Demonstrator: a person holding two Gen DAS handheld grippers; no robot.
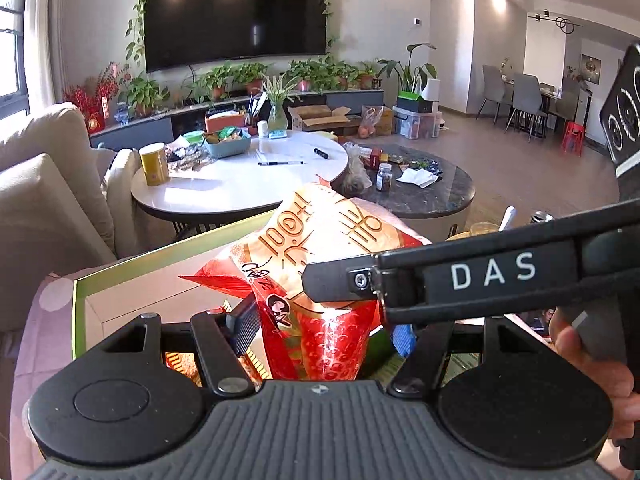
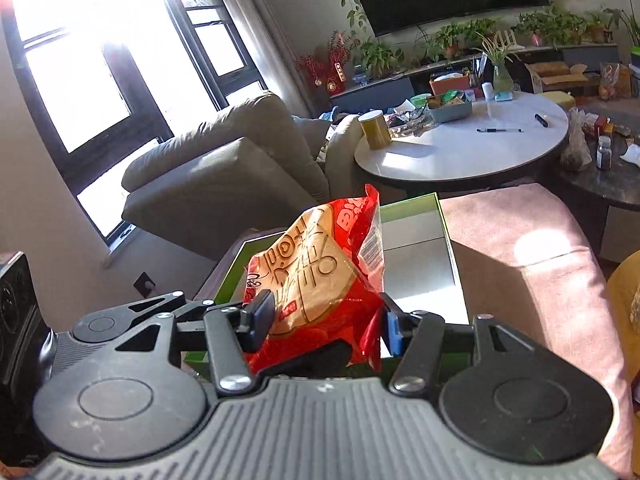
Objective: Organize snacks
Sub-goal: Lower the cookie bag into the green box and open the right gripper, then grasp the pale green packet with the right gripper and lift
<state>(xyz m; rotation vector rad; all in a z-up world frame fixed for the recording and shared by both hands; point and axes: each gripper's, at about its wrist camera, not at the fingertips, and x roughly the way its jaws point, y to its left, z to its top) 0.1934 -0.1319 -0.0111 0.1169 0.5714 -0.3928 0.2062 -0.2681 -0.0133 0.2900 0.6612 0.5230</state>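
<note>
A red and gold snack bag (image 1: pixel 320 264) is held upright over a green-rimmed box (image 1: pixel 132 280). My left gripper (image 1: pixel 320 328) is shut on the bag's lower part. My right gripper (image 2: pixel 326 320) is shut on the same bag (image 2: pixel 316 276), and its black arm marked DAS (image 1: pixel 480 276) crosses the left wrist view in front of the bag. The box's pale inside (image 2: pixel 416 260) shows behind the bag in the right wrist view. More red and yellow packaging (image 1: pixel 180 364) lies in the box under the left gripper.
The box rests on a pink cushioned surface (image 2: pixel 520 248). Beyond it stand a round white table (image 1: pixel 248 176) with a yellow can (image 1: pixel 154 164) and a teal basket of snacks (image 1: pixel 226 142), a dark marble table (image 1: pixel 432 188) and a beige sofa (image 1: pixel 48 184).
</note>
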